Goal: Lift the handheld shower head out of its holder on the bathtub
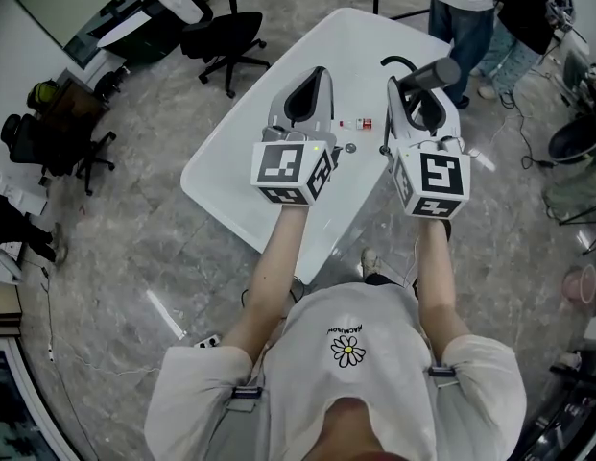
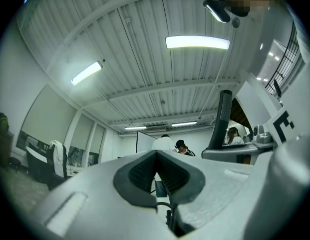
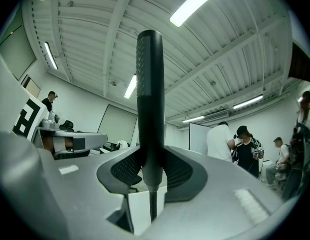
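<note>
Both arms outstretched, right gripper [image 3: 151, 168] jaws clamped on shower head [image 3: 150, 94], left gripper [image 2: 155, 170] jaws together, empty

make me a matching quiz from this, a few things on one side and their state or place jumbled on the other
1 left gripper
2 right gripper
3 bathtub
4 office chair

a black, on the floor beyond the bathtub
b shut on the shower head
c white, below both grippers
d shut, nothing between its jaws

Pairs: 1-d, 2-b, 3-c, 4-a
</note>
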`<state>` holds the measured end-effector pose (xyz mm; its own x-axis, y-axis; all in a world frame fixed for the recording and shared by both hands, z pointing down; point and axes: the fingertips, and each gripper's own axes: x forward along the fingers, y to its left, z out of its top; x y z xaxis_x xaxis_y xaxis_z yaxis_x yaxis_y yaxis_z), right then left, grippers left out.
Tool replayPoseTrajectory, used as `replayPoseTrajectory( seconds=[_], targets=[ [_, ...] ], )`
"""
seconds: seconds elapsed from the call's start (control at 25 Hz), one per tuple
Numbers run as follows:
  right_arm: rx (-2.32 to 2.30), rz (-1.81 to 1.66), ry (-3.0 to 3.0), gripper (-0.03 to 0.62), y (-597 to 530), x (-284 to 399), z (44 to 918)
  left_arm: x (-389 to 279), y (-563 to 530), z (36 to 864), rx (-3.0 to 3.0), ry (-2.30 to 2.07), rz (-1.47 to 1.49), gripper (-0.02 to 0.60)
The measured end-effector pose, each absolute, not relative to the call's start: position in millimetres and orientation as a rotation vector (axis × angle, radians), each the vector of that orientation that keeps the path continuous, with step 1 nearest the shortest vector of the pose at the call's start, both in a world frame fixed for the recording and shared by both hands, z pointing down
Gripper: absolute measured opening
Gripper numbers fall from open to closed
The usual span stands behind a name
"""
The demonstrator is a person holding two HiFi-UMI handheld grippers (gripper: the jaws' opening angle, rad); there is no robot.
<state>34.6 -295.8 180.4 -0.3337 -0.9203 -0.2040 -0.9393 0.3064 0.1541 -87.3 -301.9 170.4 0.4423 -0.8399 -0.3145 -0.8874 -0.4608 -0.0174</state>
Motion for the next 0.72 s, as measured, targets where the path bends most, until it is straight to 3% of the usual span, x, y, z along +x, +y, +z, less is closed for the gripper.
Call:
replayPoseTrajectory(
  seconds=[0.72],
  targets=[
    [-1.789, 0.381, 2.452, 0.153, -281, 58, 180, -49, -288, 162, -2.531, 1.431, 0.366, 0.002]
  ],
)
